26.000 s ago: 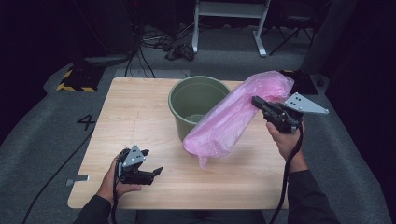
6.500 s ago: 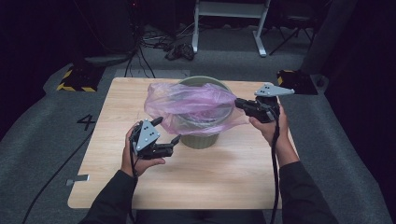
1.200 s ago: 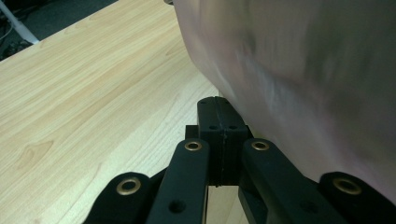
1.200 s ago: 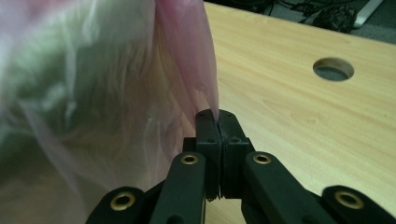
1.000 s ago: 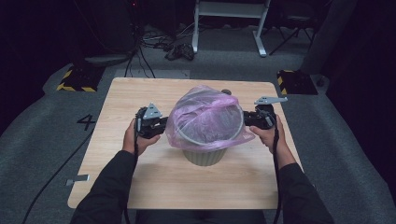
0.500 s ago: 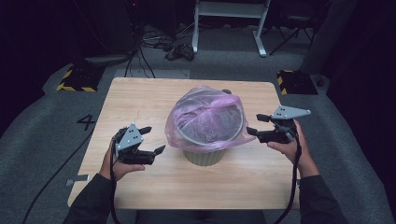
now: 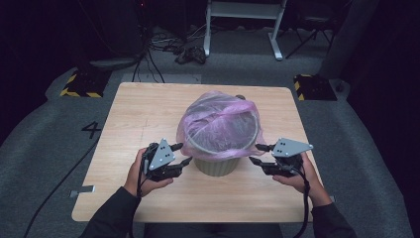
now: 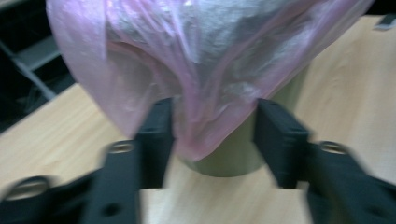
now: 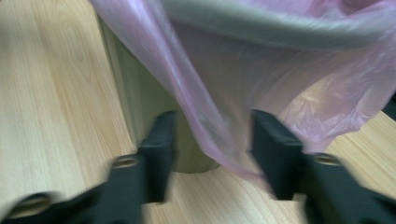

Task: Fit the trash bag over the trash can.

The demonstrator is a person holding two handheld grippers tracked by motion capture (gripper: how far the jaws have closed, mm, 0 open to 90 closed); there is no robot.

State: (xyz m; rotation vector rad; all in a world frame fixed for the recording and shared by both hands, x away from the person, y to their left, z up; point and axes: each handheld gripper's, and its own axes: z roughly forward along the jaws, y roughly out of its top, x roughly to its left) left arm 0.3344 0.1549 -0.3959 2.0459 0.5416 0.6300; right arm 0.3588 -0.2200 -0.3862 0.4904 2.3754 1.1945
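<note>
Dark lab, numbered floor (image 7: 92, 130), loose cables (image 7: 148, 47), hazard-striped block (image 7: 78, 84)

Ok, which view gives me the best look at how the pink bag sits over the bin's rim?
The high view: it shows the pink plastic bag draped across the whole mouth of the green bin. The left gripper view shows just the bag's hanging edge between open jaws. The right gripper view shows the skirt below one stretch of rim.
</note>
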